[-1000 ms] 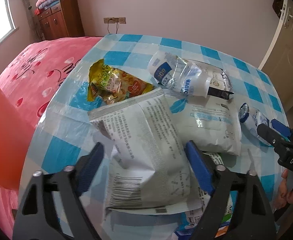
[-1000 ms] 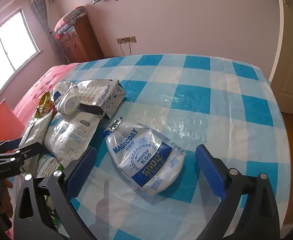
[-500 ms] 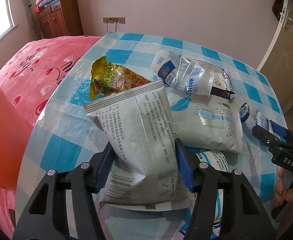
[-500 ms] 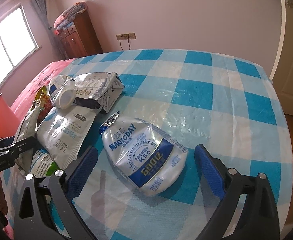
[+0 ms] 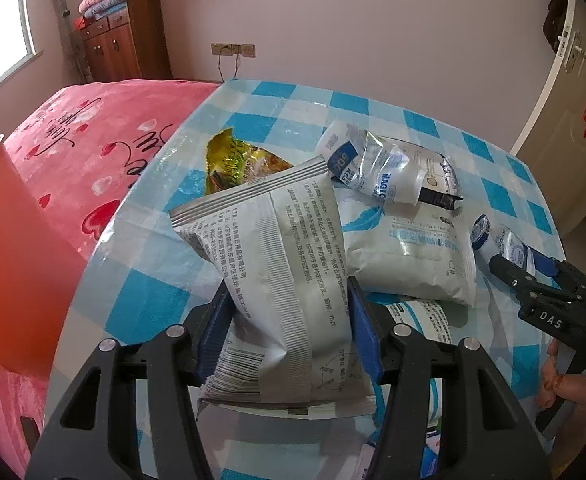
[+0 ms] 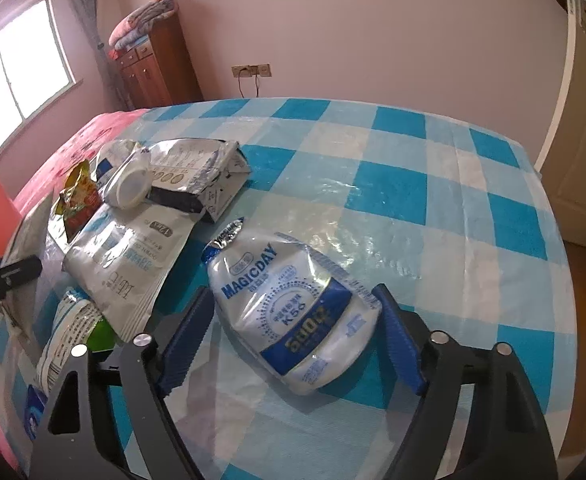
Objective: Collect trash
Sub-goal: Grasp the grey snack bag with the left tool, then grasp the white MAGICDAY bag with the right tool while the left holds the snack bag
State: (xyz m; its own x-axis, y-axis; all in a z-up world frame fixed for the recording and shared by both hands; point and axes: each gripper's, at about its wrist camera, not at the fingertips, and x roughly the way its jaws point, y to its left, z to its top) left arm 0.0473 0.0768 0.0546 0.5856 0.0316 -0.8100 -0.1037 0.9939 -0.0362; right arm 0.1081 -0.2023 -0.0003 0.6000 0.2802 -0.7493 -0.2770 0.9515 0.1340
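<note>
On the blue-checked table (image 6: 413, 184) lies a heap of empty packaging. In the left wrist view my left gripper (image 5: 289, 292) is closing, and its blue pads press both sides of a grey-white printed packet (image 5: 277, 248), which is creased between them. In the right wrist view my right gripper (image 6: 293, 296) is closing around a white and blue MAGICDAY pouch (image 6: 293, 312) that lies flat. The right pad is at the pouch's edge and the left pad stands just beside it. The pouch is not squeezed.
A yellow snack wrapper (image 5: 233, 160), a white wipes pack (image 5: 409, 252) and a crumpled pouch with a cup (image 5: 377, 172) lie beyond the grey packet. A pink bed (image 5: 93, 140) and an orange object (image 5: 5, 260) are to the left. A hand (image 5: 565, 384) holds the right gripper.
The left jaws have drawn in onto the grey packet, and its far end has risen a little. The right jaws have narrowed around the MAGICDAY pouch. Neither hand has shifted much.
</note>
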